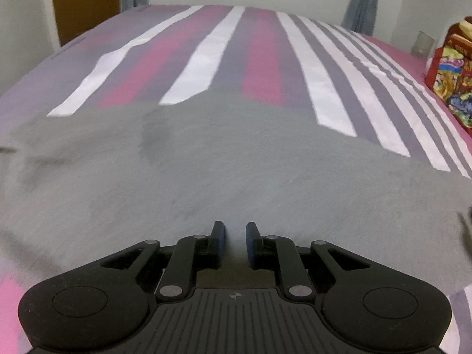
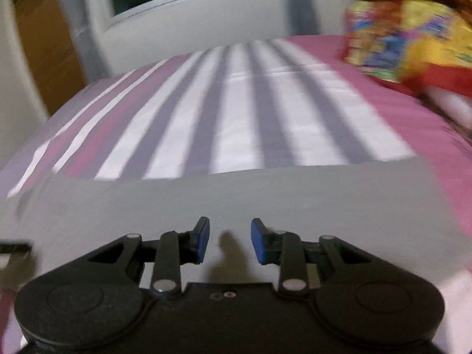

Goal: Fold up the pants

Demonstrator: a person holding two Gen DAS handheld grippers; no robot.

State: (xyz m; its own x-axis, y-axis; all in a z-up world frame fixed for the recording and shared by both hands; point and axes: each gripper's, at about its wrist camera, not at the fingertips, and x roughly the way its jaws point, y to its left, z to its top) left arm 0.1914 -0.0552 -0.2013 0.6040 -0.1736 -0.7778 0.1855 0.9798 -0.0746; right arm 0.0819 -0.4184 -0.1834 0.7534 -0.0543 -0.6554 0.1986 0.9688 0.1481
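Grey pants [image 1: 236, 171] spread beneath both tools; left gripper [image 1: 236, 237] slightly parted, right gripper [image 2: 230, 237] wider apart, both holding nothing; striped bedsheet [image 1: 212, 53] ahead.

Both cameras sit low and close over the grey pants [image 1: 224, 165], each looking forward along its own fingers across the striped bedsheet [image 1: 206, 59] toward the far wall. The right wrist view is blurred. They share much — pants, sheet stripes, the colourful bundle [image 2: 407, 32] at right, the wooden door [image 1: 85, 3] at left.
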